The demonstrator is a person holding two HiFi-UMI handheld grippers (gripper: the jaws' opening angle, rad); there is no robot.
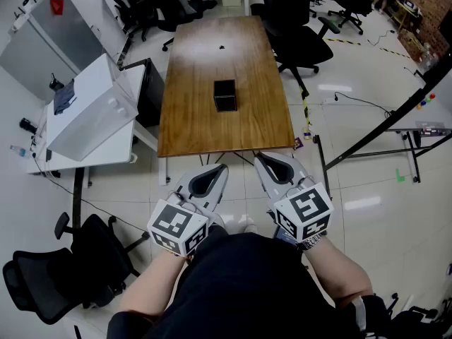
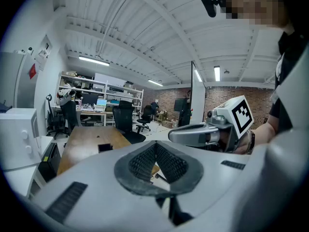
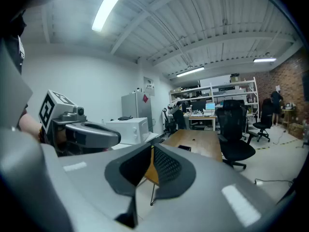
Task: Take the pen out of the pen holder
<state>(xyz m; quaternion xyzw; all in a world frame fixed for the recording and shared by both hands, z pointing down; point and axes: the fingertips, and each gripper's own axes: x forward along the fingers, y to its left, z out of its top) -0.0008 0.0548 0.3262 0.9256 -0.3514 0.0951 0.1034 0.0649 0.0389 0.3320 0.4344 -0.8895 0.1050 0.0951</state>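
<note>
A black square pen holder (image 1: 224, 95) stands in the middle of a long wooden table (image 1: 191, 129); no pen can be made out in it from here. Both grippers are held close to the person's body, short of the table's near edge and well apart from the holder. My left gripper (image 1: 222, 167) is shut with nothing in it, its pads meeting in the left gripper view (image 2: 155, 147). Beside it my right gripper (image 1: 259, 157) is also shut and empty (image 3: 151, 151). The holder appears small and far off in both gripper views (image 2: 105, 148) (image 3: 184, 148).
A white desk with a white box-like appliance (image 1: 92, 108) stands left of the table. Black office chairs (image 1: 296, 41) sit along the table's right and far sides, another (image 1: 63, 274) at lower left. A small dark object (image 1: 222, 47) lies on the table's far half.
</note>
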